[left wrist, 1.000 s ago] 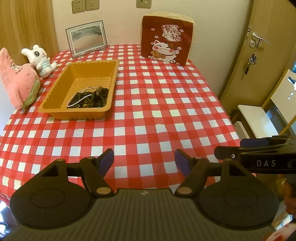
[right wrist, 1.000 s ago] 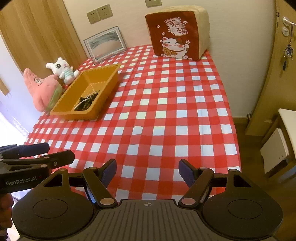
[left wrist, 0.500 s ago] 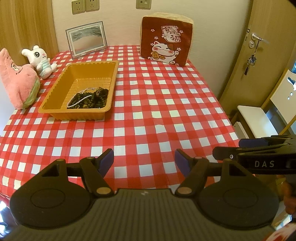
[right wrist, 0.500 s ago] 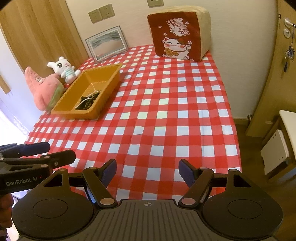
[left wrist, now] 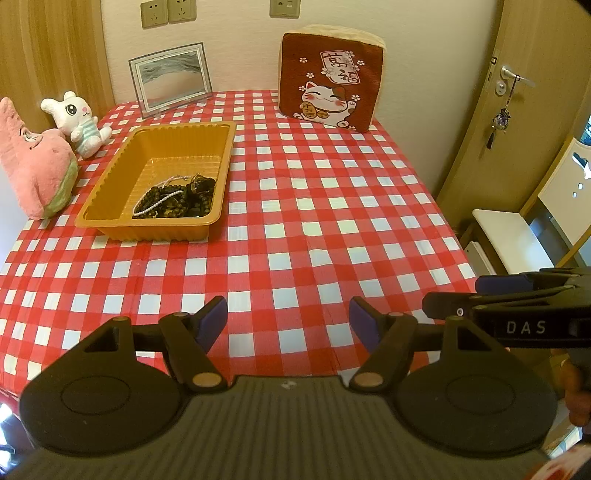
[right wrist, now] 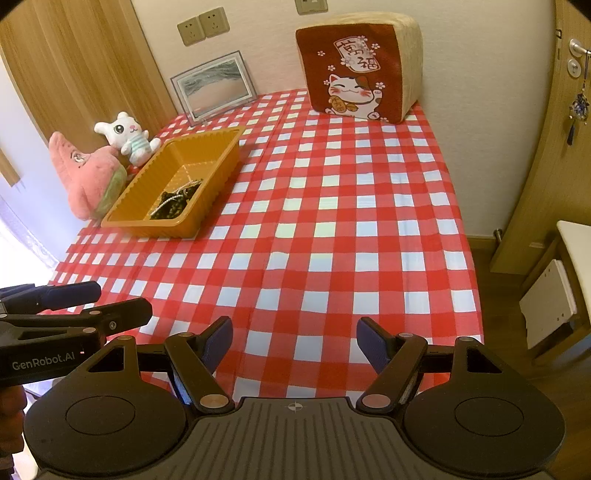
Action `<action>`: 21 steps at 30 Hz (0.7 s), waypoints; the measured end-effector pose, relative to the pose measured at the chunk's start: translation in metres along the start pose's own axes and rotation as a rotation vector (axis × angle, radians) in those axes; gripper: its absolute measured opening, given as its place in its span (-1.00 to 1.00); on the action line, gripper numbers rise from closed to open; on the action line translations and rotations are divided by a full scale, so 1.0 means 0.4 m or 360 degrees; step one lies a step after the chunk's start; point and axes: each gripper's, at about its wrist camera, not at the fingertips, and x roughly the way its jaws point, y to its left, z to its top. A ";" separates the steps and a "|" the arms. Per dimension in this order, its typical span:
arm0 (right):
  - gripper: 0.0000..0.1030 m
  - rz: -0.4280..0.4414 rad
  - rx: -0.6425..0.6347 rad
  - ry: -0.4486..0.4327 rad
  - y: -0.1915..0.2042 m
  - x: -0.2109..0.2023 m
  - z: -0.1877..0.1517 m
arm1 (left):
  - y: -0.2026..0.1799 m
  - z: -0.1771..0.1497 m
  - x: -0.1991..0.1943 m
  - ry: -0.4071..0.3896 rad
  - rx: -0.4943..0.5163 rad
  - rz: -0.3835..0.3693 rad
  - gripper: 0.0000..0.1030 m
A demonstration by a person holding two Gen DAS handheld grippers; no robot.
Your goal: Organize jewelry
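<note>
Spanning the whole near field: a desk [left wrist: 317,206] under a red-and-white checked cloth, pushed against a cream wall carrying sockets [left wrist: 168,13]. Sitting at the far left edge: a pink plush [left wrist: 33,166], with a white bunny plush [left wrist: 75,122] leaning just beside it. Leaning on the wall behind them: a framed sand picture [left wrist: 171,79]. Resting on the left part of the cloth: an orange plastic tray [left wrist: 110,218], holding a heap of jewelry [left wrist: 175,199], dark bead strands tangled with one pale pearl-like strand, all bunched in the near right corner. Standing at the far end toward the right: a brown lucky-cat cushion [left wrist: 330,77]. Closing off the right side: a wooden door [left wrist: 517,110] with a charm hanging from its handle, and a white chair [left wrist: 517,240] below.

Hovering over the near edge: the left tool [left wrist: 288,319], fingers spread wide, gripping nothing; the right tool [right wrist: 294,338], equally wide, gripping nothing, well apart from the tray.

Showing only in the left wrist view: the side of the right tool lettered "DAS". Showing only in the right wrist view: the side of the left tool lettered "GenRobot.AI", bright daylight at the left edge, and wooden floor [right wrist: 506,295] past the right edge of the desk.
</note>
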 end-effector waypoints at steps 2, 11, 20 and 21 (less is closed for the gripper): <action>0.43 -0.0001 0.0000 0.0000 0.000 0.000 0.000 | -0.001 0.001 0.000 0.0000 0.0000 0.0000 0.37; 0.43 -0.0001 0.0001 -0.0002 0.002 0.001 0.000 | 0.000 0.002 0.000 -0.0001 0.0001 0.0001 0.37; 0.43 -0.0003 0.0003 -0.0003 0.006 0.002 0.000 | -0.001 0.003 0.000 0.0000 0.0002 0.0001 0.37; 0.43 -0.0003 0.0003 -0.0003 0.006 0.003 0.000 | 0.000 0.002 0.000 0.0001 0.0000 0.0000 0.37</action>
